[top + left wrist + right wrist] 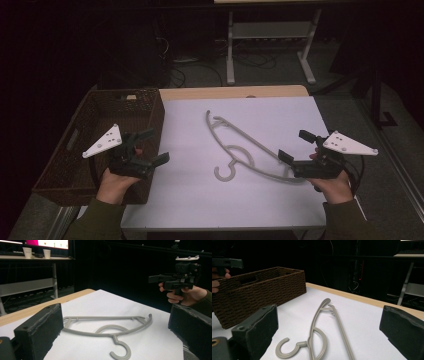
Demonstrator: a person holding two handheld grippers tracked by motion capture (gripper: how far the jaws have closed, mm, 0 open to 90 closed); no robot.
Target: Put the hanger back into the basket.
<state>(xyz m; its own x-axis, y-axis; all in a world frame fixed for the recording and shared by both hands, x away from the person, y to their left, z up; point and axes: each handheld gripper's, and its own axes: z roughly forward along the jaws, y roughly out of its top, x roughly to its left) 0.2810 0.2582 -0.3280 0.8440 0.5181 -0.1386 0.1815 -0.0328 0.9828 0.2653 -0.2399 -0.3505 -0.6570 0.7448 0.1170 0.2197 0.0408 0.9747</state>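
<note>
Two grippers hover with jaws apart: the left gripper (150, 147) beside a wicker basket (90, 150), the right gripper (295, 147) at the hanger's near-right end. Between them the grey hanger (245, 145) lies flat on the white table (190, 200), unobstructed.

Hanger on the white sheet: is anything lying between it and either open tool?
Nothing visible. The hanger lies flat and alone on the white sheet. The right tool hovers open just beside its end; the left tool is open by the wicker basket, with bare sheet between.
</note>
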